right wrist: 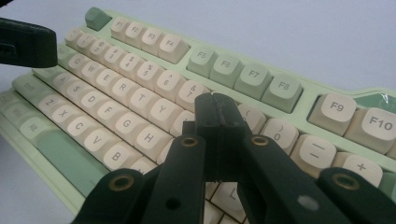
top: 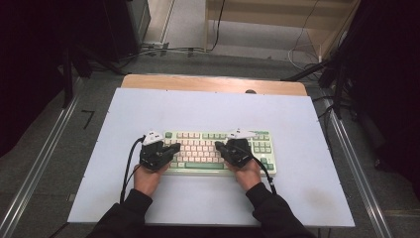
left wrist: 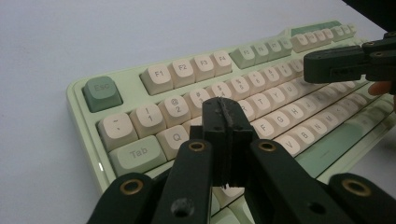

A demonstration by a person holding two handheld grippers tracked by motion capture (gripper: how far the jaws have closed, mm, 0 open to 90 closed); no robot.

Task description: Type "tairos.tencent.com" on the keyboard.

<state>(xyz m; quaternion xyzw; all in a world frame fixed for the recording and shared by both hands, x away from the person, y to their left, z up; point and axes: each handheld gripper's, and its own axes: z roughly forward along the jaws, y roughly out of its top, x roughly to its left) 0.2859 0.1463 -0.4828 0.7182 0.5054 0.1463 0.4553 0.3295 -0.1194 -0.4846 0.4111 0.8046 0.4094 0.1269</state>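
High view: keyboard (top: 218, 151) lies on the white surface (top: 208, 106), near the person's edge. Left tongs (top: 174, 148) and right tongs (top: 218, 146) are closed, empty, over its keys.

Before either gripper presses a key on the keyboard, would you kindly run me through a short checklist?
1. Left gripper shut, nothing between its jaws: ok.
2. Right gripper shut, nothing between its jaws: ok.
3. Keyboard lies flat on the white table: ok.
4. Both grippers over the key rows, apart from each other: ok.
5. Tips clear of the keycaps: cannot tell.
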